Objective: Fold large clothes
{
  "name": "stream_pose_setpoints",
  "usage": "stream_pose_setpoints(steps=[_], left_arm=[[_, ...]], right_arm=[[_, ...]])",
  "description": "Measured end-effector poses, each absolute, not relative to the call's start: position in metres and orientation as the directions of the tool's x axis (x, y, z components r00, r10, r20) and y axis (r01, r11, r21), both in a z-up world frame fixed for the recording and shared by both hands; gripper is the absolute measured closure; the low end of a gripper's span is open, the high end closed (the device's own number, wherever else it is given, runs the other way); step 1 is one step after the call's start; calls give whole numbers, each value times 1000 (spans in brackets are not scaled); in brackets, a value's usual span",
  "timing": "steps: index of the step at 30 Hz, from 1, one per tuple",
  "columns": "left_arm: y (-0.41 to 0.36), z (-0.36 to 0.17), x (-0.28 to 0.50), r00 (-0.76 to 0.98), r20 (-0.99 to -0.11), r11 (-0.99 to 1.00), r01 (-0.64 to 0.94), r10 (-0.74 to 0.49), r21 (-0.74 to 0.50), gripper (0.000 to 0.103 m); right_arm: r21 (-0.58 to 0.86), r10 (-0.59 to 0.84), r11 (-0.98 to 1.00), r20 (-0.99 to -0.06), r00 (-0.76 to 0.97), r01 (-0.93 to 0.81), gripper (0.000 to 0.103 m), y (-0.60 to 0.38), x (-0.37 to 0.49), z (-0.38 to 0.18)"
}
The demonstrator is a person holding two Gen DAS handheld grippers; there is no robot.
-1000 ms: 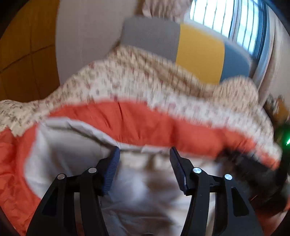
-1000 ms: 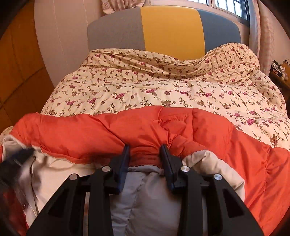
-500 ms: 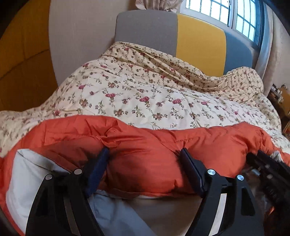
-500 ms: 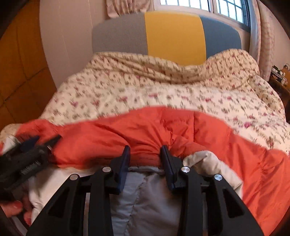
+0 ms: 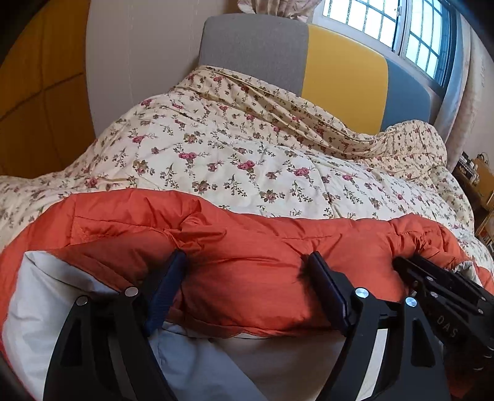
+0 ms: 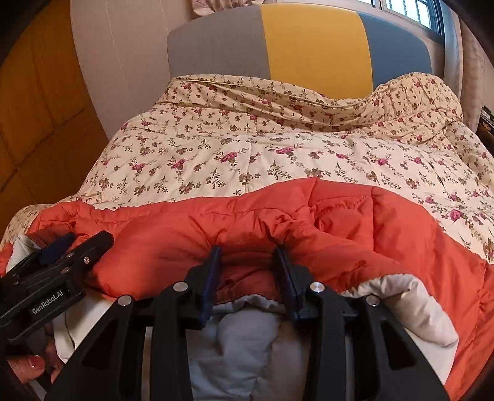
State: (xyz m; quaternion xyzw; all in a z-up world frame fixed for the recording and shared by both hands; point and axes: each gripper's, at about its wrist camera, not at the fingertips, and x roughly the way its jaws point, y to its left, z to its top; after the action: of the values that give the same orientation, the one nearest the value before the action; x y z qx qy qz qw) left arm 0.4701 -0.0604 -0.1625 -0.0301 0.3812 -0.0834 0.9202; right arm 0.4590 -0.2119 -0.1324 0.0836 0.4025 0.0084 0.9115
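An orange padded jacket with a pale grey lining lies across the near end of the bed; it also shows in the right wrist view. My left gripper is wide open, its jaws set around a thick fold of the orange fabric near the jacket's left end. My right gripper is shut on a bunched fold of the orange jacket at its upper edge. The right gripper shows at the right of the left wrist view; the left gripper shows at the left of the right wrist view.
A floral quilt covers the bed behind the jacket. A grey, yellow and blue headboard stands at the far end. A window is at upper right, a wooden panel wall at left. Shelves stand at the right.
My left gripper moved forward from the grey lining to the orange fold and opened wider around it. The right gripper kept its hold on the jacket.
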Motion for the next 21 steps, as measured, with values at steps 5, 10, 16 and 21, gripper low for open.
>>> stream_pose_setpoints(steps=[5, 10, 16, 21], left_arm=[[-62, -157, 457, 689, -706, 985, 152, -165, -81, 22], [-60, -160, 447, 683, -711, 983, 168, -169, -73, 22], [-70, -168, 456, 677, -726, 987, 157, -118, -13, 21], [-51, -152, 442, 671, -712, 977, 174, -208, -122, 20]], right_arm=[[93, 40, 995, -743, 668, 44, 67, -206, 453, -129], [49, -2, 997, -739, 674, 56, 67, -199, 442, -131], [-45, -82, 996, -732, 676, 72, 67, -188, 448, -138], [-20, -64, 997, -730, 680, 72, 67, -187, 447, -138]])
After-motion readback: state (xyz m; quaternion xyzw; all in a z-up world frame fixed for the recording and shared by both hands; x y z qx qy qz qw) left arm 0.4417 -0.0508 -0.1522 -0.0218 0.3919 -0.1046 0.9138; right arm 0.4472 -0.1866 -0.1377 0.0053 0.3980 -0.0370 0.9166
